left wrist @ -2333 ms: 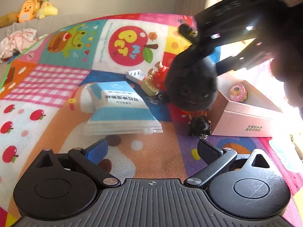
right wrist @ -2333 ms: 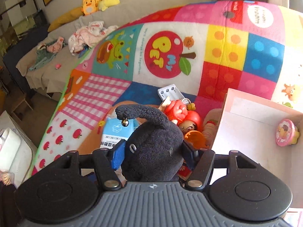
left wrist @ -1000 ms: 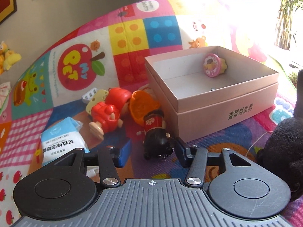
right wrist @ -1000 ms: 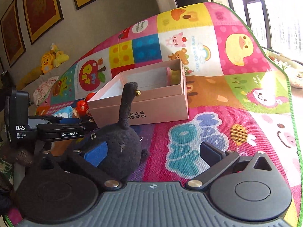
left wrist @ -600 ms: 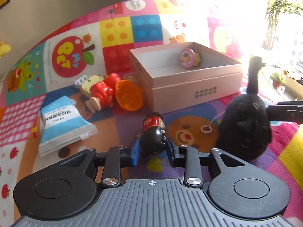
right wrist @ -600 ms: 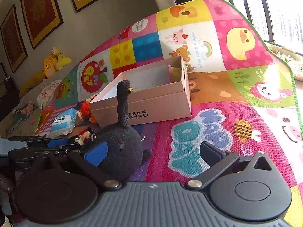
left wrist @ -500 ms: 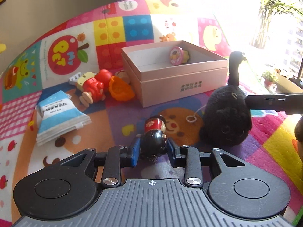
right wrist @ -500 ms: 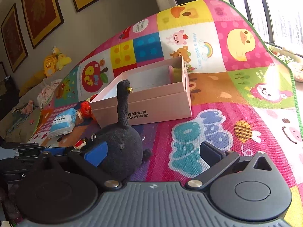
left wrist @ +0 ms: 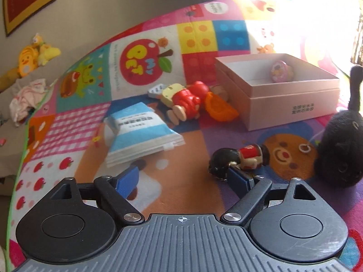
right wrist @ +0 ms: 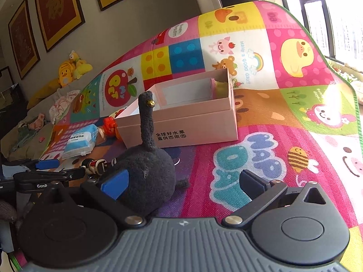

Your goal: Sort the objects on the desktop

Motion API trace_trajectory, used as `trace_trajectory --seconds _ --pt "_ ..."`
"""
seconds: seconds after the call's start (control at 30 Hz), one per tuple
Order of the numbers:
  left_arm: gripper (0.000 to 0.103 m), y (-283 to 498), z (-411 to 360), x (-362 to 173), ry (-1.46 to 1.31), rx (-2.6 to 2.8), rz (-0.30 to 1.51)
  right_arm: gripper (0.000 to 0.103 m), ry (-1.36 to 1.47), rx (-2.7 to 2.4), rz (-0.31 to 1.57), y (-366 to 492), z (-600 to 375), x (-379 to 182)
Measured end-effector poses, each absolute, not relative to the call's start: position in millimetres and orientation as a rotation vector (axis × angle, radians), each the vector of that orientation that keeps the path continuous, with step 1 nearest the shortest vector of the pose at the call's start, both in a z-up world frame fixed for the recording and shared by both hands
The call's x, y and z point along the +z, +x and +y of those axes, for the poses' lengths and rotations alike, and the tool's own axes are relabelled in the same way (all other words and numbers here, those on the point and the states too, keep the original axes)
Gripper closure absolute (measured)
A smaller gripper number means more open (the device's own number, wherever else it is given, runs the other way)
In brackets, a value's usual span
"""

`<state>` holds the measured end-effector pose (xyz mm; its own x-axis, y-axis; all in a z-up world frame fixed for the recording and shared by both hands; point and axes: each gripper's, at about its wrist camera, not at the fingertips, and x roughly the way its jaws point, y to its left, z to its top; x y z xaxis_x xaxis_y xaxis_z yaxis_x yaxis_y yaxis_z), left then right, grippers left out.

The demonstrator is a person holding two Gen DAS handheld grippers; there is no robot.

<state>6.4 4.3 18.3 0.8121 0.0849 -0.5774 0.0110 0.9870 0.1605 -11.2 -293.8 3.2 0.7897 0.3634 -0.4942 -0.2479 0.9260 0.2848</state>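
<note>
Glossy black-haired doll [left wrist: 240, 158] w/ red body lies on its side on the woven, cartoon-print play mat [left wrist: 181, 195], just left of the fuzzy round black plush [left wrist: 340, 151]; matte pink cardboard box [left wrist: 292, 106] behind. Left gripper [left wrist: 181, 178] fingers just opened wide, released; right finger's tip at doll's head, contact unclear. Right gripper [right wrist: 181, 181] fingers spread, nothing held; blue pad [right wrist: 114, 183] beside plush.
</note>
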Motion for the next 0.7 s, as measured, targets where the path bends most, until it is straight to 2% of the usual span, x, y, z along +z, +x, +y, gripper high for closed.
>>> trace_trajectory --seconds 0.17,0.43,0.57,0.7 --pt "0.006 13.2 23.9 20.8 0.086 0.119 0.626 0.000 0.206 0.333 0.572 -11.8 -292.8 3.0" --pt "0.002 7.2 14.6 11.7 0.068 0.037 0.681 0.000 0.156 0.423 0.586 -19.1 -284.5 7.6" --pt "0.002 6.4 13.1 6.9 0.027 -0.013 0.733 0.000 0.041 0.506 0.669 -26.2 -258.4 4.0" --pt "0.000 5.9 13.8 5.2 0.003 -0.029 0.747 0.000 -0.069 0.476 0.669 -28.6 -238.7 3.8"
